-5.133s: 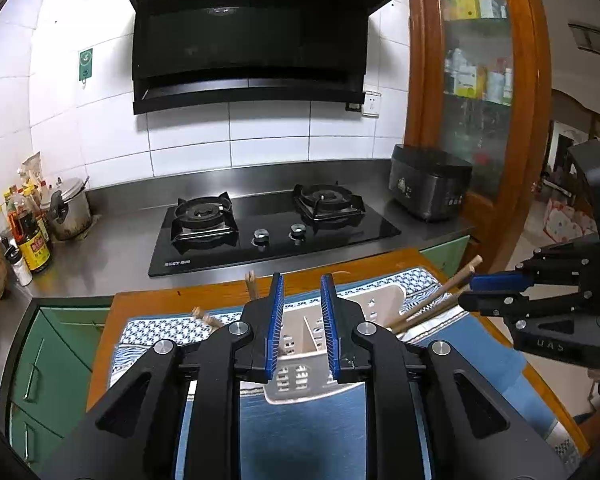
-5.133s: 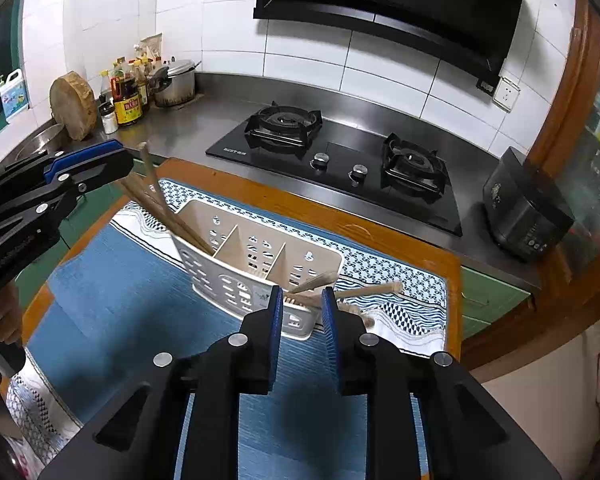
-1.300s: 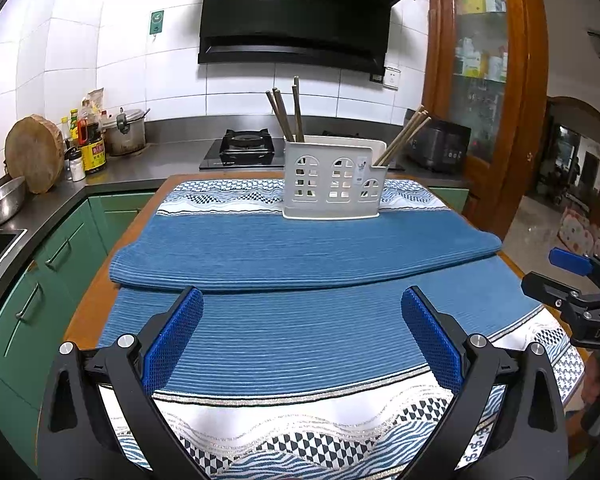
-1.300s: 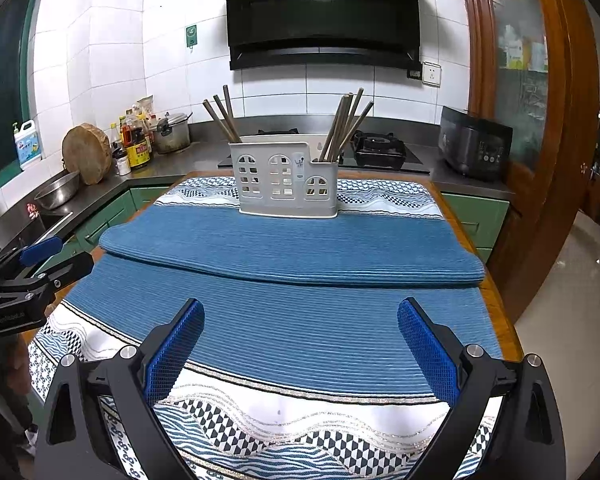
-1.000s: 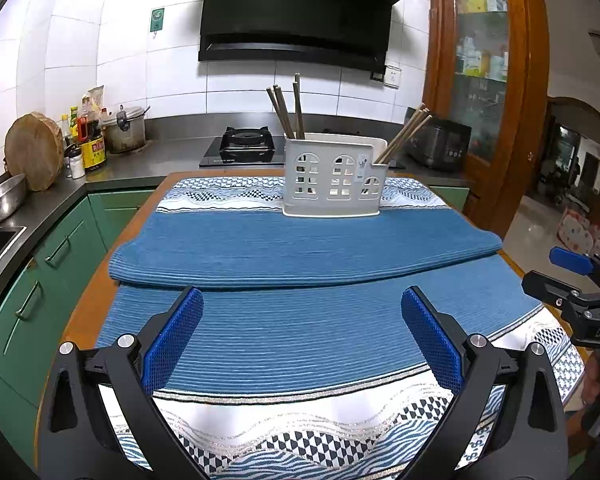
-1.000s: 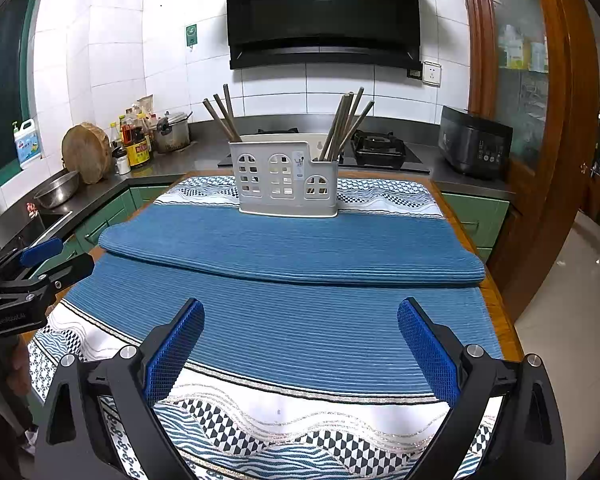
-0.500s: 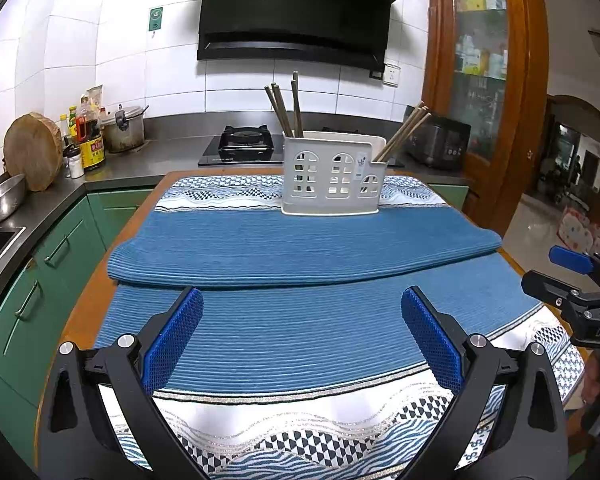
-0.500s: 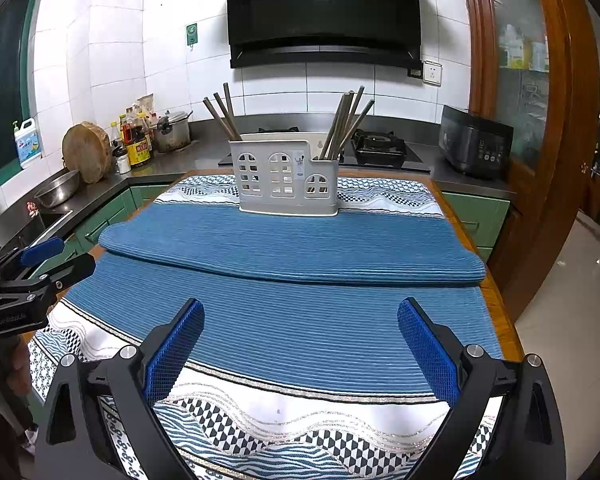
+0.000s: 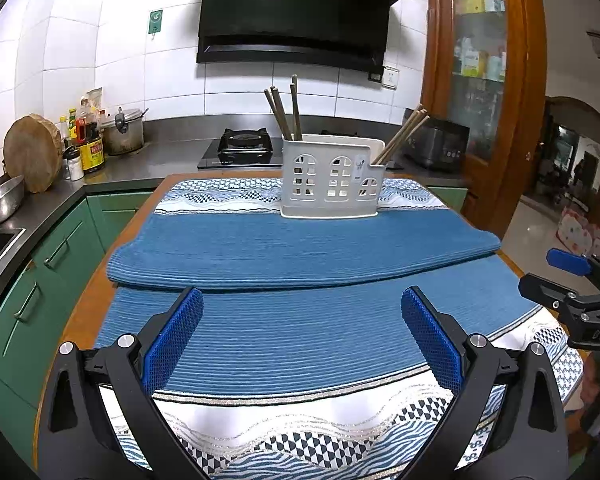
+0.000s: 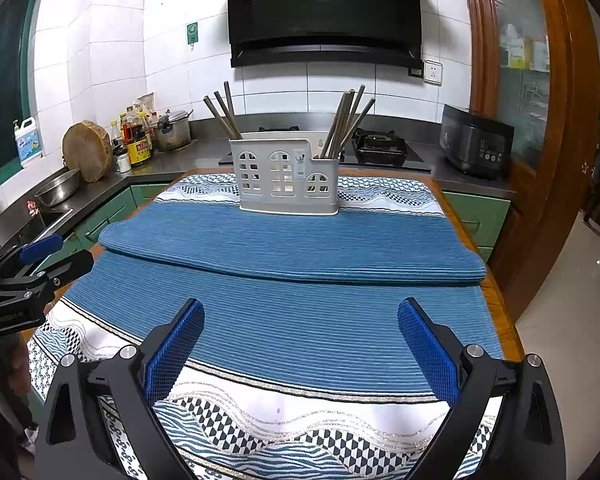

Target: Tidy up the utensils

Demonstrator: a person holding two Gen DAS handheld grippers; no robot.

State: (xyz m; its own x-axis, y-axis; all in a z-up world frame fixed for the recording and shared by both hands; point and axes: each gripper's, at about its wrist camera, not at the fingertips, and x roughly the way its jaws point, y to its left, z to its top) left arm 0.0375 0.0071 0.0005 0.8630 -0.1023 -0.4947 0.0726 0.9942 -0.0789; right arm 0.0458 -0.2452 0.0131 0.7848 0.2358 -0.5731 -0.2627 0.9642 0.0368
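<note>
A white plastic utensil holder (image 9: 332, 184) (image 10: 286, 178) stands upright at the far end of the blue cloth. Brown chopsticks (image 9: 284, 110) (image 10: 222, 112) lean out of its left compartment, and another bunch of chopsticks (image 9: 402, 134) (image 10: 348, 120) out of its right one. My left gripper (image 9: 302, 332) is open and empty above the near end of the cloth. My right gripper (image 10: 300, 340) is likewise open with nothing between its blue pads. Each one also shows at the edge of the other's view: the right gripper (image 9: 572, 284), the left gripper (image 10: 40, 260).
A folded blue cloth (image 9: 300, 248) lies over a patterned table cover (image 9: 300, 432) on a wooden table. Behind are a gas hob (image 10: 376, 144), a rice cooker (image 10: 476, 144), a pot (image 9: 122, 132), sauce bottles (image 9: 88, 144), a round chopping block (image 9: 32, 152), a steel bowl (image 10: 58, 188) and a wooden cabinet (image 9: 484, 80).
Five seconds ago both grippers were shut close over the holder; they have since pulled back to the near end and opened wide. Over the last second almost nothing has moved.
</note>
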